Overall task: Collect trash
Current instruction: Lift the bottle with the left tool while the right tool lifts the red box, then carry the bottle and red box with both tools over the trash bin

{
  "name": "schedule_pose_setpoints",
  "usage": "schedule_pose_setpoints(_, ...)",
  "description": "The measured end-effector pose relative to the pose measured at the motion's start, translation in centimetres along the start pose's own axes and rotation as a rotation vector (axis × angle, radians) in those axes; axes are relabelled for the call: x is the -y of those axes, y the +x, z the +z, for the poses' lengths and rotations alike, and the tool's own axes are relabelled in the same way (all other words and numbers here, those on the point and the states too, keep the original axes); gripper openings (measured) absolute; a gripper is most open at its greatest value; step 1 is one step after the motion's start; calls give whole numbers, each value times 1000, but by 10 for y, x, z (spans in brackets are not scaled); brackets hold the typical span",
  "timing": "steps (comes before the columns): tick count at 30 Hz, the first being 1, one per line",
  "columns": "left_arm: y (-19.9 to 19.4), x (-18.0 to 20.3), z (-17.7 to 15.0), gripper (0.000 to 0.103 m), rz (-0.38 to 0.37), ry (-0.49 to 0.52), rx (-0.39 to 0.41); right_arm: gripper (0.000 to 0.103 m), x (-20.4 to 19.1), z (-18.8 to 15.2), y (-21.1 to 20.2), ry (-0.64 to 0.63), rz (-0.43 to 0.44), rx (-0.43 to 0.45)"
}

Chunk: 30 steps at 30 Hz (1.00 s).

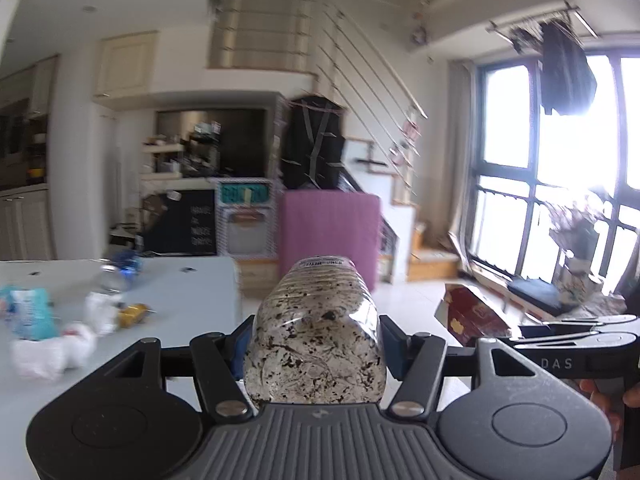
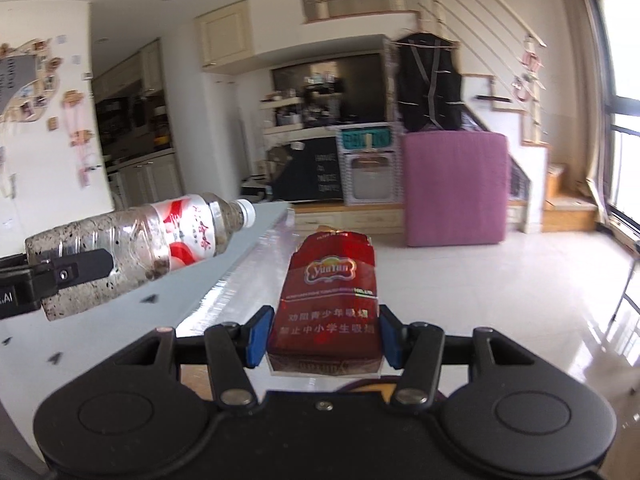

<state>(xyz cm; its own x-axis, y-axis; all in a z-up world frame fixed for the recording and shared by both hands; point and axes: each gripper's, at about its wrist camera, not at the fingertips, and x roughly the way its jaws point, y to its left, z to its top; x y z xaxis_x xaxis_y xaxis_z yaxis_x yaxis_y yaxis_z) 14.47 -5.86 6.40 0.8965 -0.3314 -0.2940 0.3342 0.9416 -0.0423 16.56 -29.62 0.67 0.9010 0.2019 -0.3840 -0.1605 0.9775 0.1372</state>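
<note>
Your left claw (image 1: 314,350) grips a bottle (image 1: 316,332) across its body, base toward the camera, so it rides lengthwise and will not roll out. Your right claw (image 2: 322,336) pinches a red pack (image 2: 326,300) by its sides, torn top pointing ahead. Both loads are off the desk (image 1: 180,304), probably bound for a bin, which is not in view. The bottle is clear ribbed plastic, speckled dark inside, with a red-and-white label and white cap. More trash (image 1: 52,332) lies on the desk, left of your left claw.
</note>
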Motion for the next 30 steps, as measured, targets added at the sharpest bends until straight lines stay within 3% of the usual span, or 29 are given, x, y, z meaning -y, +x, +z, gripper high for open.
schedule_pose_setpoints(12,84,42,-14,62,-127,57,-201,55,72,-34,8,151,-104,-68)
schedule_pose_setpoints(18,134,37,-33,62,-176,28,-384,56,77,-48,42,125,-188,-175)
schedule_pose_setpoints(24,194,28,-72,62,-214,10,-609,55,87,-58,87,150,-181,-296)
schedule_pose_setpoints(30,246,22,-118,62,-221,85,-815,55,89,-72,123,123,-176,-411)
